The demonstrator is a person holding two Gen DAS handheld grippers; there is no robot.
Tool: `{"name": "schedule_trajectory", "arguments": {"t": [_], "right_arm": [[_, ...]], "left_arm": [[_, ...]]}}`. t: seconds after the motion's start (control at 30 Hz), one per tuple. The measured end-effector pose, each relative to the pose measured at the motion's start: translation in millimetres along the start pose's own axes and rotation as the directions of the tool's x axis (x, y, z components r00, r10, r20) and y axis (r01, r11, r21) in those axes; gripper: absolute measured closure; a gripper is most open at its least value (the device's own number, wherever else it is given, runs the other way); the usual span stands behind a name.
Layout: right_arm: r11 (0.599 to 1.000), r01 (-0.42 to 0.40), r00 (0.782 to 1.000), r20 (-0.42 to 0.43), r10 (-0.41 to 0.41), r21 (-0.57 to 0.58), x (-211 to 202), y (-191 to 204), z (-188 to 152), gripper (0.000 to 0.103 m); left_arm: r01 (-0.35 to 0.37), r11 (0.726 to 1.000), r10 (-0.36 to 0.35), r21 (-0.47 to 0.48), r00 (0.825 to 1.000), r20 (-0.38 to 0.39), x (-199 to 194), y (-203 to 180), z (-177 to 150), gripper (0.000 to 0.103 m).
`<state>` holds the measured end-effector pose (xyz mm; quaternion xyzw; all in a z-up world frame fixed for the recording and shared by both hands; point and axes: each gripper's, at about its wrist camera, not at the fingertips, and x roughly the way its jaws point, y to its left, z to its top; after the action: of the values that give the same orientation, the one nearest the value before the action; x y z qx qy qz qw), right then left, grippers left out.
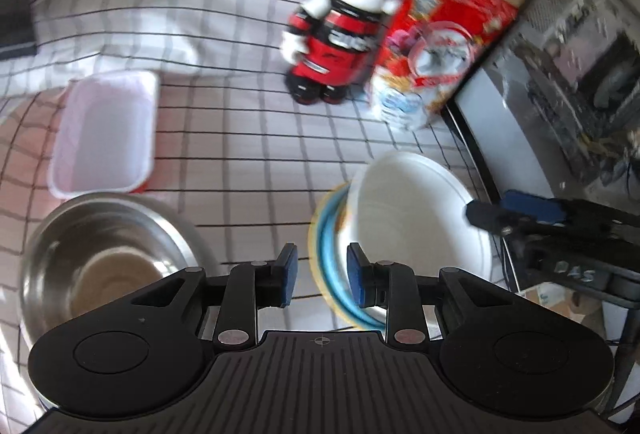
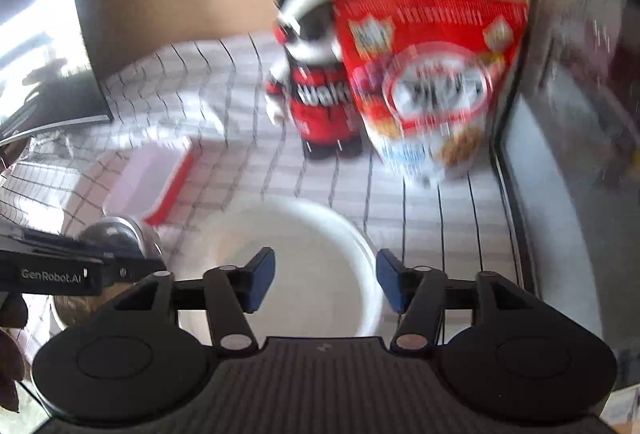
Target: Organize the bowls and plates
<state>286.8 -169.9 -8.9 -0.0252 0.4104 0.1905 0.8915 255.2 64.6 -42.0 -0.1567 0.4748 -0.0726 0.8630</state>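
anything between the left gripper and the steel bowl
Nothing visible. The steel bowl sits on the checked cloth just left of the left gripper, whose jaws are empty, with only bare cloth between them.

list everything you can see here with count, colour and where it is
white bowl: 1, white, sits on the plates, near right
plates: a small stack, blue and yellow rims, under the white bowl
steel bowl: 1, silver, near left
plastic container: 1, pale pink with red base, behind the steel bowl
toy robot: 1, red, white, black, standing at back
cereal box: 1, red, right of the toy robot
checked cloth: 1, white with dark lines, covers the table
left gripper: 1, black, blue pads, empty
right gripper: 1, black, open above the white bowl
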Motion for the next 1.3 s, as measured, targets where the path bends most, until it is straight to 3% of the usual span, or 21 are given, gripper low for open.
{"name": "schedule_trajectory", "arguments": {"t": [0.07, 0.17, 0.37, 0.5, 0.63, 0.73, 0.93, 1.03, 1.3], "right_arm": [[1.000, -0.009, 0.999, 0.050, 0.010, -0.020, -8, 17, 3, 0.039], [0.997, -0.069, 0.996, 0.060, 0.072, -0.040, -15, 45, 8, 0.038], [0.984, -0.170, 0.985, 0.003, 0.170, -0.051, -8, 102, 10, 0.038], [0.978, -0.200, 0.979, -0.044, 0.198, -0.050, 5, 138, -5, 0.038], [0.980, -0.200, 0.974, -0.108, 0.200, 0.004, 29, 162, -23, 0.038], [0.990, -0.140, 0.981, -0.132, 0.142, 0.022, 52, 175, -35, 0.038], [0.993, -0.074, 0.973, -0.210, 0.091, 0.087, 83, 175, -55, 0.038], [0.990, -0.058, 0.969, -0.233, 0.087, 0.126, 93, 175, -63, 0.038], [0.962, -0.090, 0.938, -0.302, 0.168, 0.257, 117, 175, -80, 0.042]], "left_arm": [[-0.010, 0.999, 0.011, -0.035, 0.999, 0.030, -13, 23, -4, 0.074], [-0.058, 0.994, 0.064, -0.093, 0.996, 0.064, -34, 62, -9, 0.074], [-0.167, 0.960, 0.193, -0.223, 0.976, 0.103, -74, 139, -21, 0.074], [-0.189, 0.931, 0.237, -0.313, 0.964, 0.121, -92, 180, -30, 0.074], [-0.149, 0.925, 0.201, -0.350, 0.972, 0.118, -90, 203, -35, 0.074], [-0.088, 0.933, 0.137, -0.348, 0.983, 0.120, -80, 208, -35, 0.074], [-0.150, 0.945, 0.173, -0.291, 0.983, 0.055, -50, 210, -38, 0.074], [-0.128, 0.951, 0.141, -0.280, 0.990, 0.027, -40, 215, -40, 0.074], [-0.143, 0.965, 0.128, -0.218, 0.988, -0.083, 0, 224, -41, 0.072]]}}
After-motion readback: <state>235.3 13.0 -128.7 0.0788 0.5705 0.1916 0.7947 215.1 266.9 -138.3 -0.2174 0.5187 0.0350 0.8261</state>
